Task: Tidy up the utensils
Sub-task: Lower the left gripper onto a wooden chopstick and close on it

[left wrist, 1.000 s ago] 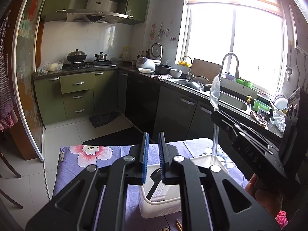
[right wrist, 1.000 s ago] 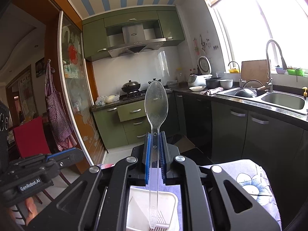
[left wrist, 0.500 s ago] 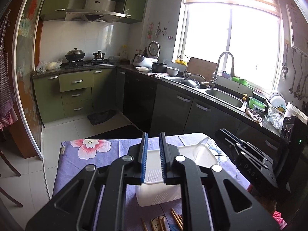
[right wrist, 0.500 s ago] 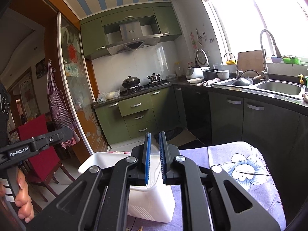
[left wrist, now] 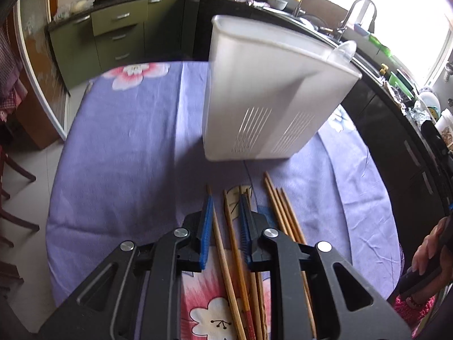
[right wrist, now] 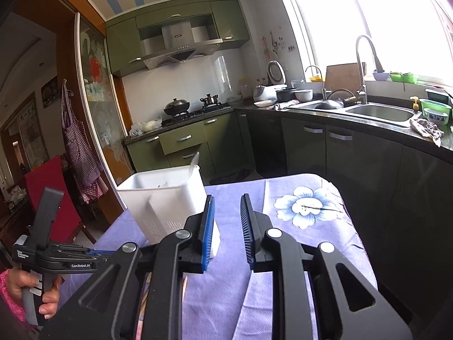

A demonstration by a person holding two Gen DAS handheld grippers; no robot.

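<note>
So the chopsticks [left wrist: 226, 243] are lying loose on the purple flowered tablecloth [left wrist: 121, 153], a scattered bunch just in front of the white utensil holder [left wrist: 271, 99], which already has a clear plastic spoon [left wrist: 341, 51] poking out of its far corner. Left gripper [left wrist: 225, 221] is down low over them with its jaws apart, and two sticks run right through the gap between the blue pads, nothing clamped yet. Right gripper [right wrist: 226, 226] is also spread apart and empty, hanging beside the holder. My guess on handling: thin wooden sticks like these are light and stiff but roll easily and sit flat on cloth, so pinching near the middle of the length seems safest, otherwise they'd probably pivot or slip out. Grabbing a pair together might make them scissor apart.
</note>
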